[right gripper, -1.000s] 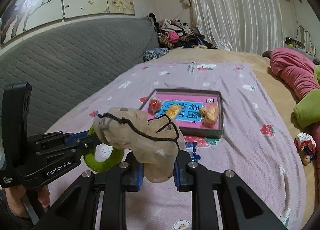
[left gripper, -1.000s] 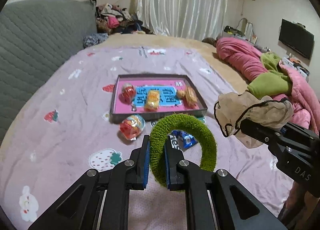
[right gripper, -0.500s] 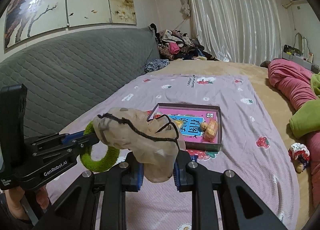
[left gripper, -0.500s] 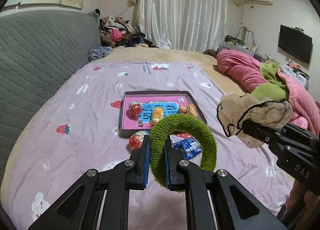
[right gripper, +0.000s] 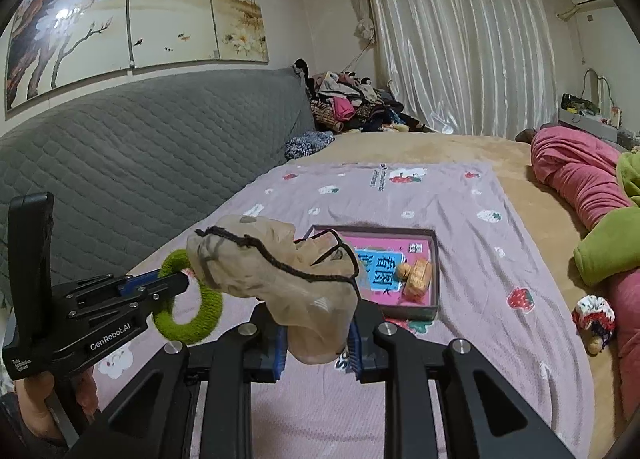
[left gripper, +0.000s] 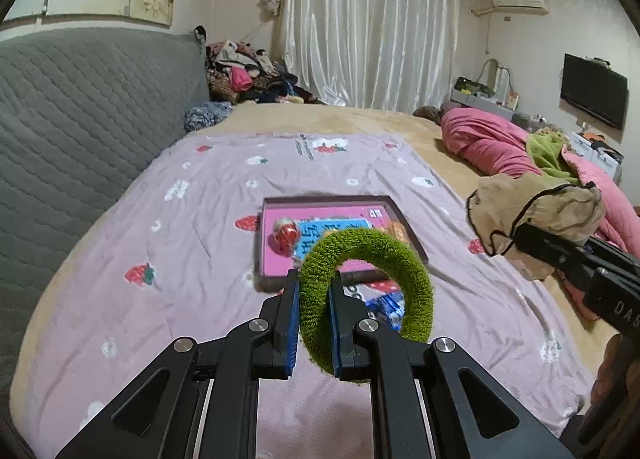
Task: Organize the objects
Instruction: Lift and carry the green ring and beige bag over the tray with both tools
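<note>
Left wrist: green ring [left gripper: 366, 283] between claw [left gripper: 314, 321] fingers.

light: dim, even indoor | shadows: soft | edges: fisheye bending, dark corners | blur: slight

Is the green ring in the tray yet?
No. The green ring is held above the bed by the left gripper, short of the tray.

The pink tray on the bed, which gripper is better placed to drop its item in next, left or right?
Probably left. The left gripper holds the green ring lined up directly before the pink tray. The right gripper, holding the beige pouch, sits off to the tray's side.
</note>
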The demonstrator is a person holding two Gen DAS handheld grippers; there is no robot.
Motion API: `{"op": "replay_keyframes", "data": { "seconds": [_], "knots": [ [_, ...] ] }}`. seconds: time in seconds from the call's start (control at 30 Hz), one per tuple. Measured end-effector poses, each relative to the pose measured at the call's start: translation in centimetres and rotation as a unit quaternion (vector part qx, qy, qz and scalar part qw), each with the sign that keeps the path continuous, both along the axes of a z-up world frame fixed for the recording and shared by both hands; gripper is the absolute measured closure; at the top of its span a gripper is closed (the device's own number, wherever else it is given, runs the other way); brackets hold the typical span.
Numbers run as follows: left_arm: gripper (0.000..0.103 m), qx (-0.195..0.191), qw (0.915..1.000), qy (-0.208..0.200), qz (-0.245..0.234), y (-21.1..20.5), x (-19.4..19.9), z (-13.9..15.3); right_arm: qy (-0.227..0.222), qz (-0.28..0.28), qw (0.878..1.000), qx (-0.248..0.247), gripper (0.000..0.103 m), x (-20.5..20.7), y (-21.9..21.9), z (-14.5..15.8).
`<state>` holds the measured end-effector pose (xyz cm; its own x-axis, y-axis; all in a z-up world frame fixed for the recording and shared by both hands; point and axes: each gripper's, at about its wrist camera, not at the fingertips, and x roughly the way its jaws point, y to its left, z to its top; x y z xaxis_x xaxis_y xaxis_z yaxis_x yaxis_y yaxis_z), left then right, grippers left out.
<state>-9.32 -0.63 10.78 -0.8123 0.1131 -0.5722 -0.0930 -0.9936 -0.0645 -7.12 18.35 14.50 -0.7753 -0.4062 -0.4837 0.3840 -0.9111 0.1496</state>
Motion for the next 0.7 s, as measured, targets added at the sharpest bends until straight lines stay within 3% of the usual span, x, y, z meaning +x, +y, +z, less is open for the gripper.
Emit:
{"op": "replay_keyframes", "data": {
  "seconds": [0.7],
  "knots": [
    [0.090,-0.010,0.9988,0.047,0.003,-0.9,-7.9,4.2,0.032,-0.014,0.999,-0.004,0.078,-6.4,-1.2,2.7]
  ]
}}
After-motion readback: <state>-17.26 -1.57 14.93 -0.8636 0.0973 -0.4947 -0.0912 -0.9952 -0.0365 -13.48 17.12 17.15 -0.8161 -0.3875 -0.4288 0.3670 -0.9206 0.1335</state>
